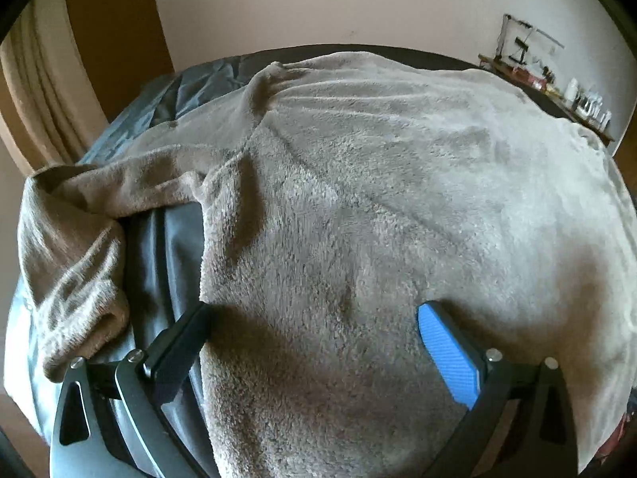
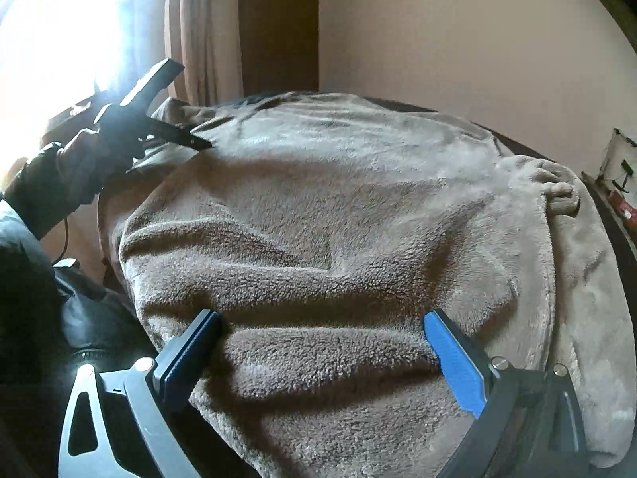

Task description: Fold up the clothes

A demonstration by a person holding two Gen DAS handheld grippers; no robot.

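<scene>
A fluffy beige fleece garment [image 1: 378, 199] lies spread over a dark-covered bed [image 1: 167, 247]. One sleeve [image 1: 71, 247] trails off to the left in the left wrist view. My left gripper [image 1: 314, 314] is open, its blue-padded fingers [image 1: 450, 354] wide apart just above the garment's near left edge. In the right wrist view the same garment [image 2: 338, 239] fills the frame. My right gripper [image 2: 322, 322] is open and hovers over the near fabric. The left gripper [image 2: 199, 144] also shows at the garment's far left edge, held by a gloved hand [image 2: 71, 167].
A beige wall [image 1: 318, 0] stands behind the bed. A curtain [image 2: 203, 32] and a bright window [image 2: 51, 28] are at the left. A shelf with small bottles and clutter [image 1: 557, 87] runs along the right side of the bed.
</scene>
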